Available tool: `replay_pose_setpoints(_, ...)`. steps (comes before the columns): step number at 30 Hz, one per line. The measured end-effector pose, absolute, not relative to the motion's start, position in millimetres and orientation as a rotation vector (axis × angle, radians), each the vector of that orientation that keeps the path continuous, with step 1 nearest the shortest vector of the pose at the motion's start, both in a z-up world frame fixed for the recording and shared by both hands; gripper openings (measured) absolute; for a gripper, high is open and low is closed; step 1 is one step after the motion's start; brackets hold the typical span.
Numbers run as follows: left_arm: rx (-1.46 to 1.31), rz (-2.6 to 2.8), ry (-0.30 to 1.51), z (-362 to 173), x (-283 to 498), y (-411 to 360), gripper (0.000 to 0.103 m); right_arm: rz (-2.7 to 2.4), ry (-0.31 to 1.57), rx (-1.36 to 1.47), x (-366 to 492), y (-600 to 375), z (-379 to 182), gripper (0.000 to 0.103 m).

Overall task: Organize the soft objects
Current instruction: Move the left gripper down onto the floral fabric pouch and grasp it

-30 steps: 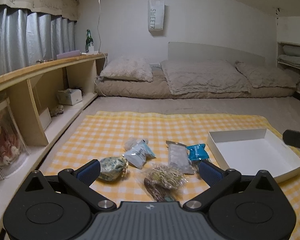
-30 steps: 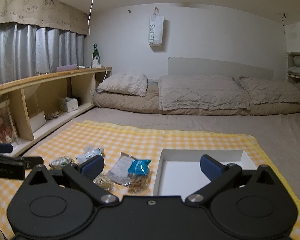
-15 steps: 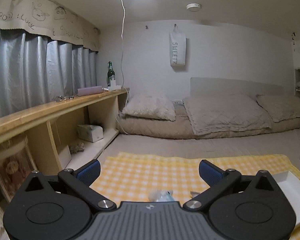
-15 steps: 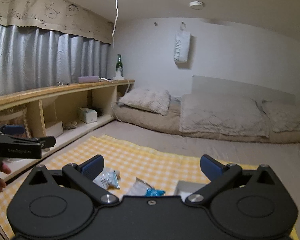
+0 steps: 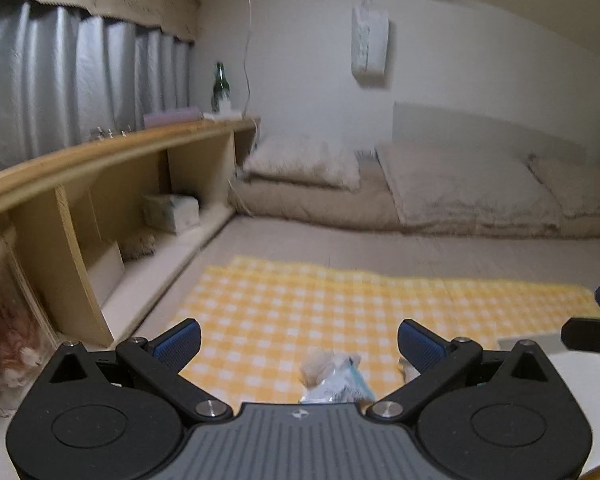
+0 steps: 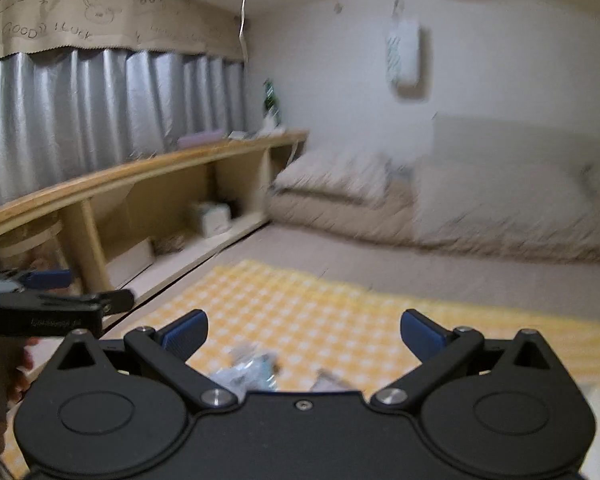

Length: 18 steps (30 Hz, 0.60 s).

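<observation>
My left gripper (image 5: 299, 338) is open and empty, held above the yellow checked cloth (image 5: 340, 300). A small clear packet with a blue-white label (image 5: 334, 380) shows just past its body; the other soft packets are hidden below. A corner of the white box (image 5: 540, 344) shows at the right. My right gripper (image 6: 303, 330) is open and empty above the same cloth (image 6: 340, 312). Blurred packets (image 6: 252, 368) lie just beyond its body. The left gripper also shows in the right wrist view (image 6: 60, 304), at the left edge.
A low wooden shelf (image 5: 112, 184) runs along the left wall with a tissue box (image 5: 172, 212) inside and a green bottle (image 5: 220, 88) on top. Beige bedding and pillows (image 5: 440, 192) lie at the back. Grey curtains hang at the left.
Both grippers tilted up from a second ago, so most packets and the white box dropped out of view. Since half a second ago the views have dipped slightly down again. Both jaws stayed open.
</observation>
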<state>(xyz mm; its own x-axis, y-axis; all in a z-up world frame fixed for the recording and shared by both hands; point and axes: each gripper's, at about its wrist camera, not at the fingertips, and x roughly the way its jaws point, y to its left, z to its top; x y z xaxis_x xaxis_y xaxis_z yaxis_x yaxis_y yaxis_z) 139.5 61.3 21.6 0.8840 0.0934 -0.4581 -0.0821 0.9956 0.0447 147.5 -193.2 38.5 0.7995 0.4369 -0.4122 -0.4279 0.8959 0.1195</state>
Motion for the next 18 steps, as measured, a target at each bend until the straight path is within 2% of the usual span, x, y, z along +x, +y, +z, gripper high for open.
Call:
replay_pose_setpoints(5,0.084,0.061,0.577,-6,168,75,0.103,0.533,0.491,0.003,171,-191,13,0.098)
replay_pose_setpoints(18,0.169,-0.056,0.832,-83,221,120,0.103,0.687,0.603,-0.059,217,-166,-38,0.097)
